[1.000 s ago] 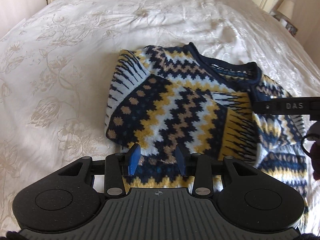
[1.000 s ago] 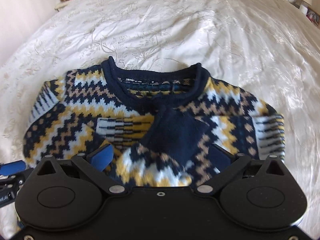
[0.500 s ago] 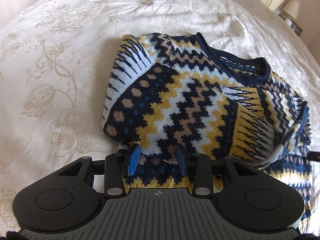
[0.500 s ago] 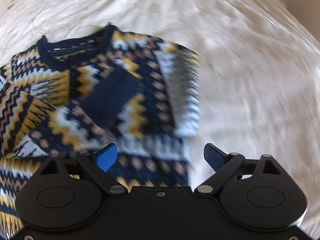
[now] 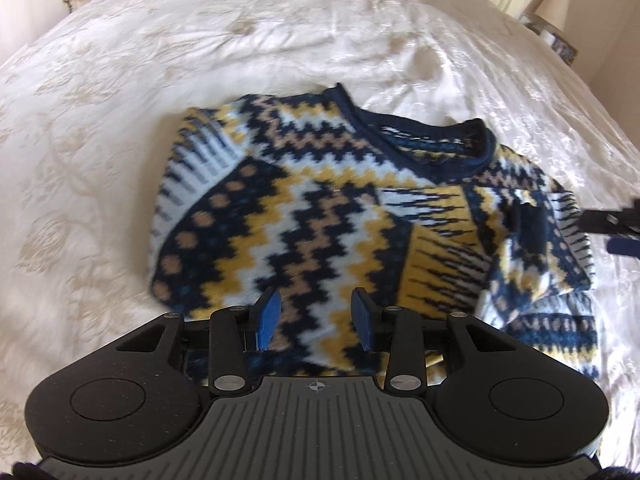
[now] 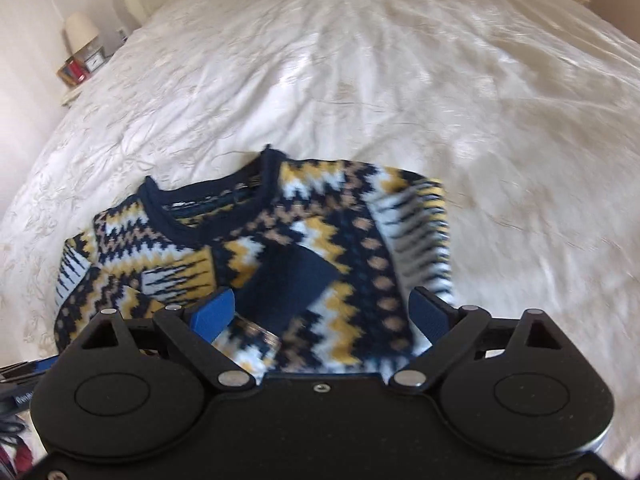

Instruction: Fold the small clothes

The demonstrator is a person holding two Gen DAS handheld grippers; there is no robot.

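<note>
Cream floral bedding [image 5: 100,128] fills both views. On it the left gripper [image 5: 316,316] has its blue fingers partly spread over knit fabric, gripping nothing visible. The right gripper [image 6: 322,312] has its fingers wide apart above the fabric, empty. Below both lies the sweater [image 5: 320,220], navy, yellow, white and tan zigzags, sleeves folded in, navy collar at twelve o'clock. A lamp [image 5: 554,6] stands at two o'clock.

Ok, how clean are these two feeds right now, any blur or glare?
Left wrist view: navy, yellow and white zigzag knitted sweater slightly smeared; bedspread edges bowed by the fisheye. Right wrist view: blurrier, especially the cream floral bedspread at right, with shiny glare patches.
</note>
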